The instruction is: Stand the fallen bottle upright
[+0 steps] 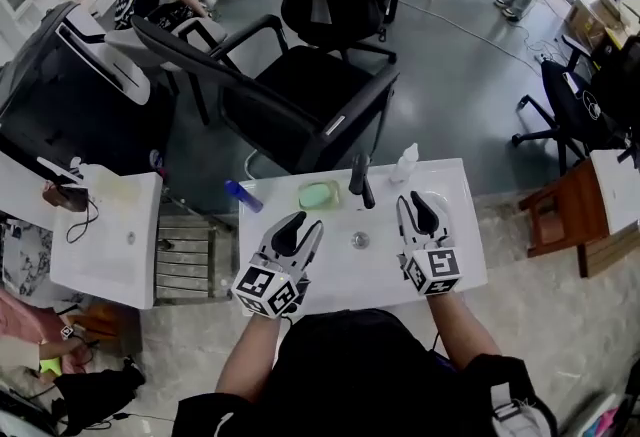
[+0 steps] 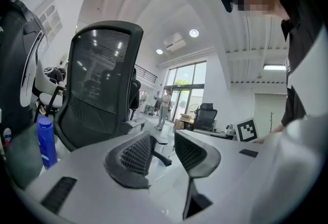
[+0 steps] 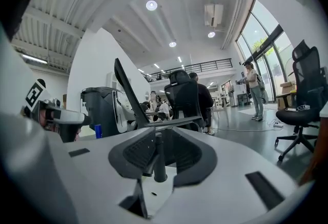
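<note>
**Grippers empty, bottle at far corner**

The left gripper [image 1: 303,223] holds its jaws apart on nothing. The right gripper [image 1: 411,200] has them nearly together, also empty. The blue bottle [image 1: 243,196] sits at the back-left corner of the sink top [image 1: 330,270], seemingly cap-up. It looks like light, smooth plastic, probably slippery: grip it mid-body, below the cap.

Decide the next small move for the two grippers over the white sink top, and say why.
Probably hold both back and check rather than grasp. The left gripper and right gripper are both open and empty. The clear bottle stands upright by the tap, and the blue bottle looks upright too in the left gripper view, so no bottle seems left to stand up.
</note>
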Motion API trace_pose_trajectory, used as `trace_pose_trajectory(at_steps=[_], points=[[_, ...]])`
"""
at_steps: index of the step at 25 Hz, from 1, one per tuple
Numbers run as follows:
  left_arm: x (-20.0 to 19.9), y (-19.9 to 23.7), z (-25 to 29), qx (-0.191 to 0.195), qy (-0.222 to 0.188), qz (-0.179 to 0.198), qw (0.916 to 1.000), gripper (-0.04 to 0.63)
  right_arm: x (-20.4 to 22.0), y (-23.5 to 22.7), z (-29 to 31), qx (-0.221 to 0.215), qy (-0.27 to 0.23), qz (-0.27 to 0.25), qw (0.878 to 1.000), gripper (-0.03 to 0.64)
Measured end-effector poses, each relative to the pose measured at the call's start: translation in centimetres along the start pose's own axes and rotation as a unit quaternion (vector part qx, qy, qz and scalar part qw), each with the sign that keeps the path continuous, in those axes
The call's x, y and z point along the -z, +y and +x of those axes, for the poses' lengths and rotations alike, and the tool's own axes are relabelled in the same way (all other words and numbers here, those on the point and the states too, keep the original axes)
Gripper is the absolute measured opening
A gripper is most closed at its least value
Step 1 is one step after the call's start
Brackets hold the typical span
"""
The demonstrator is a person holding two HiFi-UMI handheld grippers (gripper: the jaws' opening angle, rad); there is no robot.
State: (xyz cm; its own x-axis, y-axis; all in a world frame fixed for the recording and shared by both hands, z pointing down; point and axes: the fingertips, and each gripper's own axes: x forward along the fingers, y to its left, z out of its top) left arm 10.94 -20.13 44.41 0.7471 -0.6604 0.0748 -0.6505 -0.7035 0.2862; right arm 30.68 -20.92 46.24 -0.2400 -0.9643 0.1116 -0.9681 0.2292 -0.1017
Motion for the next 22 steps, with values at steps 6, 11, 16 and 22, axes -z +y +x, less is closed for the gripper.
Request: trace_pose_trajectory(at_steps=[6, 11, 16, 22], points=[[-0.4, 1.8, -1.7, 0.003, -0.001, -0.012, 0.9999, 0.142, -0.9, 2.5, -1.2, 0.012, -0.012, 0.019, 1.000, 0.067], [-0.9, 2.0, -2.6, 0.018, -0.009, -0.009, 0.9998, 0.117, -1.2, 4.5, -2.3, 0.004, -0.018, 0.019, 1.000, 0.034], [-1.1, 2.1, -3.3, 0.017, -0.013, -0.002, 0.9998, 0.060, -0.9, 5.9, -2.6, -0.003, -0.016, 0.019, 1.000, 0.029], [-1.4, 2.5, -3.6, 0.012, -0.014, 0.003, 0.9998, 0.030, -1.0, 6.2, -3.0, -0.003, -0.018, 0.015, 1.000, 0.029]])
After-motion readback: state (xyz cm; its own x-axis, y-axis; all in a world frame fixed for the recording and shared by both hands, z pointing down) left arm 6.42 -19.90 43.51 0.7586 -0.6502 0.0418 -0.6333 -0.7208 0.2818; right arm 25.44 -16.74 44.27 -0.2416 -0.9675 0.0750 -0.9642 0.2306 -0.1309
